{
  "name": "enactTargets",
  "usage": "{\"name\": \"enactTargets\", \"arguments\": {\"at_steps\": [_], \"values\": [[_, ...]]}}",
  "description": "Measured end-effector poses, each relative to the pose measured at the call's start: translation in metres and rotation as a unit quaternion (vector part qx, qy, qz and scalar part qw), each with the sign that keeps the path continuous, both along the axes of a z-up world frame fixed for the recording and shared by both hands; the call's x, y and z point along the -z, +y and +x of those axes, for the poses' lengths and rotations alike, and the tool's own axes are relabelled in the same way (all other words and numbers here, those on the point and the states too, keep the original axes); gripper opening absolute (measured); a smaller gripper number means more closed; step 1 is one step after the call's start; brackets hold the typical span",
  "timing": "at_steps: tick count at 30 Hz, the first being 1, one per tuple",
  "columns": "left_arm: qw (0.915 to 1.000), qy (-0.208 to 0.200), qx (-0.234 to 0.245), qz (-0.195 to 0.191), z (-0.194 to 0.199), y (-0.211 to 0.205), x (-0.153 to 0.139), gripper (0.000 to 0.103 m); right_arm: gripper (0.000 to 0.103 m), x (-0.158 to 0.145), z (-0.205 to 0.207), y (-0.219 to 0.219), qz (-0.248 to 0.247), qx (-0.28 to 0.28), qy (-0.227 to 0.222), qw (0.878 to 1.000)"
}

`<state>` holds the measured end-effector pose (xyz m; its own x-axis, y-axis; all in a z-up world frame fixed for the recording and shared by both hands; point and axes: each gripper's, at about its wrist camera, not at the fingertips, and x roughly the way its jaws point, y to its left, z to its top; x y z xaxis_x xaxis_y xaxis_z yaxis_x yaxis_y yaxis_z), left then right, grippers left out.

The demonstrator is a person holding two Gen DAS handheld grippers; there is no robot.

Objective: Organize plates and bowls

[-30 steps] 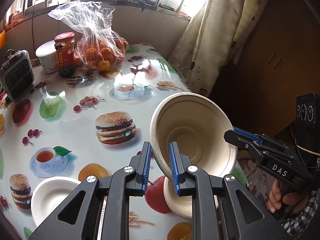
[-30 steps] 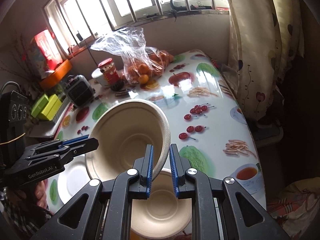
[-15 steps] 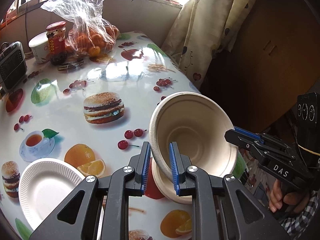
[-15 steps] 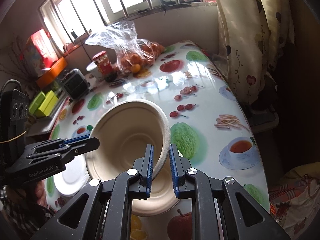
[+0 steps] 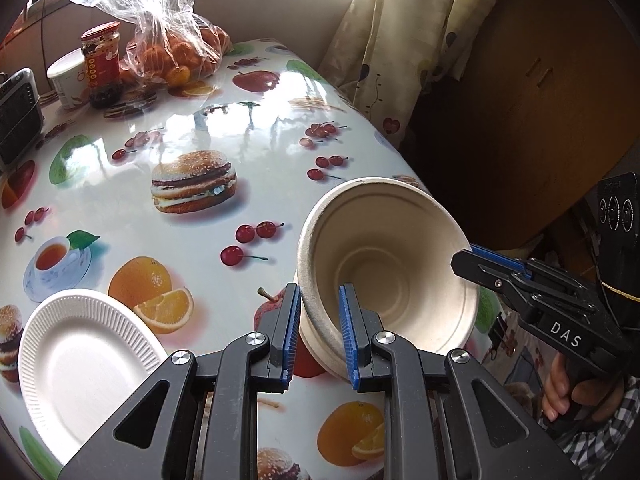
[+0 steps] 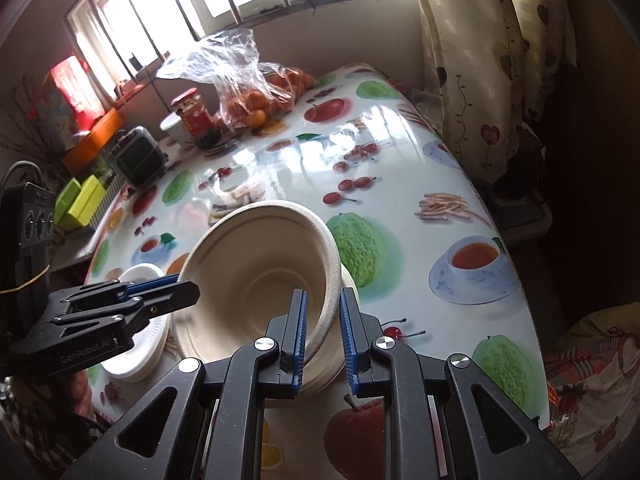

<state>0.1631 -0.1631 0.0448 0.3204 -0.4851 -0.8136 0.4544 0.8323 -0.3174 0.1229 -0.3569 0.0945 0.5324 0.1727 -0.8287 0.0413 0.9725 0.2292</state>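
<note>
left tongs (image 5: 319, 330): blue pads sit on either side of the near rim of the beige bowl (image 5: 394, 264); a thin gap shows at each pad, so it is unclear whether they press or are just eased apart.
right tongs (image 6: 322, 334): astride the opposite rim of the same bowl (image 6: 260, 276), same narrow gaps; clamped or loosened, cannot tell.
beige bowl: tilted on its side, opening toward both cameras, held between the two tools directly above a second beige bowl (image 5: 316, 344).
second beige bowl: rests on the surface (image 5: 192, 152), near its edge.
white paper plate (image 5: 80, 352): flat on the surface, left of the bowls, apart from them.
far end: a bag of oranges (image 5: 176, 56), a red-lidded jar (image 5: 100, 64), a white tub (image 5: 66, 80).
</note>
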Motion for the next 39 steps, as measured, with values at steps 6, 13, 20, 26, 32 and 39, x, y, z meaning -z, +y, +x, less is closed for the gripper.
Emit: {"name": "enactTargets", "arguments": {"at_steps": [6, 13, 20, 26, 32, 39], "values": [[0.9999, 0.009, 0.002, 0.005, 0.001, -0.002, 0.009, 0.020, 0.017, 0.008, -0.002, 0.000, -0.002, 0.002, 0.008, 1.000], [0.9999, 0.012, 0.004, 0.009, 0.001, -0.005, 0.013, 0.020, 0.017, 0.014, -0.003, -0.002, -0.004, 0.004, 0.013, 1.000], [0.9998, 0.015, 0.003, 0.013, 0.002, -0.006, 0.017, 0.020, 0.017, 0.019, -0.002, -0.003, -0.004, 0.005, 0.018, 1.000], [0.9998, 0.012, 0.004, 0.015, 0.001, -0.007, 0.017, 0.020, 0.018, 0.021, -0.002, -0.002, -0.008, 0.005, 0.018, 1.000], [0.9997, 0.012, 0.003, 0.019, 0.001, -0.007, 0.017, 0.020, 0.018, 0.021, -0.001, 0.000, -0.015, 0.002, 0.017, 1.000], [0.9997, 0.012, 0.003, 0.020, 0.000, -0.007, 0.018, 0.022, 0.018, 0.020, -0.001, 0.000, -0.016, 0.002, 0.017, 1.000]]}}
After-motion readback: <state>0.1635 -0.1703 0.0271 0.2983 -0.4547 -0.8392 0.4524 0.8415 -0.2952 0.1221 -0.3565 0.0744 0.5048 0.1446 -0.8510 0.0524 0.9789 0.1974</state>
